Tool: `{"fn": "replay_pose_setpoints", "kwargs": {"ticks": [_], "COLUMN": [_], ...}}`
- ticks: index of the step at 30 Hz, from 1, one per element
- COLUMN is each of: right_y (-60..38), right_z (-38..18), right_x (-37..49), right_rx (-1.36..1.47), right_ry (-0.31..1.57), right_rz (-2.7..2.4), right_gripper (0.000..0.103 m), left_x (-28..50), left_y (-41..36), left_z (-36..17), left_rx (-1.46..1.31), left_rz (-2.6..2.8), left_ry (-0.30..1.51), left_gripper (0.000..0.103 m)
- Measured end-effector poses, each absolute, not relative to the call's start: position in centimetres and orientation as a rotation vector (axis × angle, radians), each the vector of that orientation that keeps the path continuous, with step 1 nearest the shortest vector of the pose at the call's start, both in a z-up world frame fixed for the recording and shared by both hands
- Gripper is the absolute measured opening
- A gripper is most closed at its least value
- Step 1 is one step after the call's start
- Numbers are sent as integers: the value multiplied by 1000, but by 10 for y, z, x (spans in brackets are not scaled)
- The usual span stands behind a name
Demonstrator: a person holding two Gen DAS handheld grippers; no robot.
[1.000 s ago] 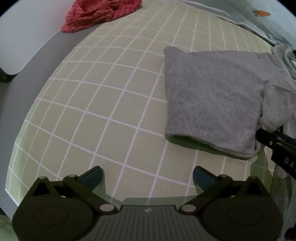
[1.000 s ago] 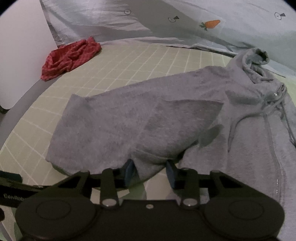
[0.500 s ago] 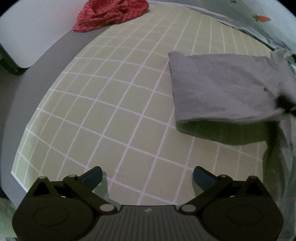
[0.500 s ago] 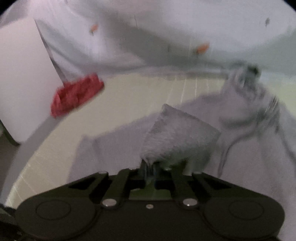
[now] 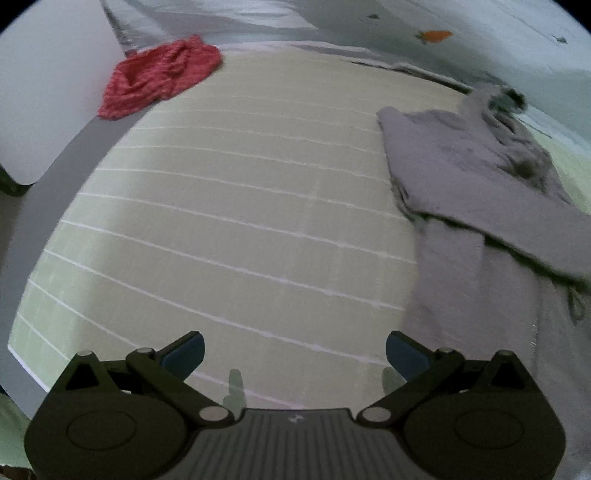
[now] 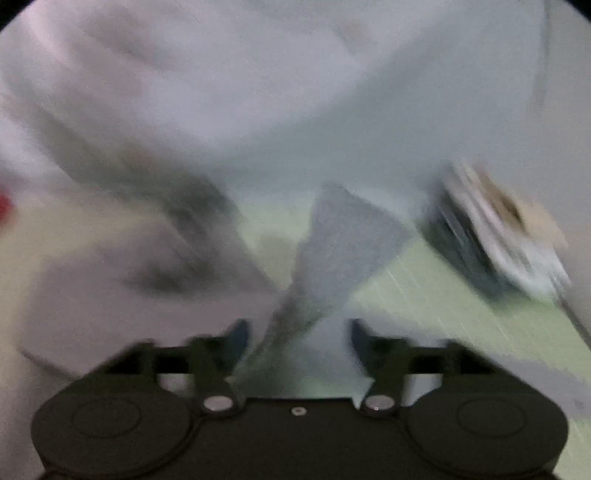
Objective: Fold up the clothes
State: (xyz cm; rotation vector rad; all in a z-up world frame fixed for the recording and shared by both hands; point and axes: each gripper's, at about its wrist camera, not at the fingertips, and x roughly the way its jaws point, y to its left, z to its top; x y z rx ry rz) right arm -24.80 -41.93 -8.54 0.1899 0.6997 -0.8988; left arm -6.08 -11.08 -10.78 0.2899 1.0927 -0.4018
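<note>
A grey hoodie (image 5: 480,192) lies at the right of the green grid sheet (image 5: 240,221), one sleeve folded across its body. My left gripper (image 5: 295,350) hovers open over bare sheet to the left of the hoodie, nothing between its fingers. The right wrist view is badly blurred. There my right gripper (image 6: 299,339) has its jaws opening, and a grey sleeve (image 6: 343,240) of the hoodie hangs loose between the pads without being pressed by them.
A crumpled red garment (image 5: 159,74) lies at the far left corner of the sheet. A pale cover with a carrot print (image 5: 436,35) rises behind. A white panel (image 5: 44,92) stands at the left. A blurred dark and white object (image 6: 495,236) sits at the right.
My right gripper shut on the sleeve, lifted it, swung it fast across the hoodie, and its jaws have parted. The left gripper drew back and rose; the sleeve now lies across the hoodie.
</note>
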Motion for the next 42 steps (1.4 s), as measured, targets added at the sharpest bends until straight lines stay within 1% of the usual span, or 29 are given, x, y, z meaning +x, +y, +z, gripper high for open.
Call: {"fn": "replay_pose_setpoints", "kwargs": {"ticks": [1, 3, 4, 5, 8, 14, 18, 22, 24, 26, 27, 28, 29, 30, 32, 33, 37, 42], "right_y": [-426, -435, -433, -433, -430, -464, -497, -523, -533, -540, -543, -545, -547, -548, -551, -554, -555, -559], "right_z": [-93, -106, -109, -113, -123, -133, -137, -146, -152, -157, -159, -162, -161, -160, -158, -156, -138, -91], "right_x": [-261, -286, -293, -300, -310, -316, -305, -288, -279, -272, -270, -267, -266, -266, -266, -267, -267, -272], "right_rx": [244, 344, 357, 354, 367, 465, 479, 472, 474, 481, 489, 497, 493, 489, 472, 475, 439, 310], "right_ry": [715, 722, 713, 706, 728, 684, 666, 695, 718, 749, 764, 779, 782, 785, 786, 776, 690, 547], "right_rz": [-911, -911, -897, -880, -831, -844, -845, -818, -808, -796, -791, -786, -792, -799, -814, -797, -771, -858], "right_gripper": [66, 81, 97, 102, 103, 103, 103, 102, 97, 77, 73, 72, 67, 60, 12, 3, 3, 2], "left_x": [-65, -73, -75, -77, -80, -76, -61, -44, -37, -28, -24, -19, -15, -11, -5, -3, 1, 4], "left_y": [-115, -123, -128, -133, -146, -164, -172, -185, -195, -206, -211, -216, -221, -225, -232, -235, -245, -246], "left_z": [-108, -107, -108, -109, -106, -102, -106, -113, -118, -124, -127, -130, -133, -137, -144, -147, -157, -159], "left_rx": [288, 288, 290, 292, 308, 339, 338, 334, 339, 348, 353, 357, 362, 366, 384, 397, 447, 450], "left_rz": [-404, -406, -403, -399, -398, -387, -372, -356, -353, -352, -352, -353, -353, -354, -353, -351, -353, -345], "left_ry": [1092, 1086, 1087, 1088, 1079, 1038, 1047, 1068, 1077, 1085, 1092, 1099, 1106, 1112, 1128, 1135, 1144, 1143], "left_gripper": [103, 103, 103, 103, 103, 103, 103, 103, 103, 103, 103, 103, 103, 103, 103, 103, 103, 103]}}
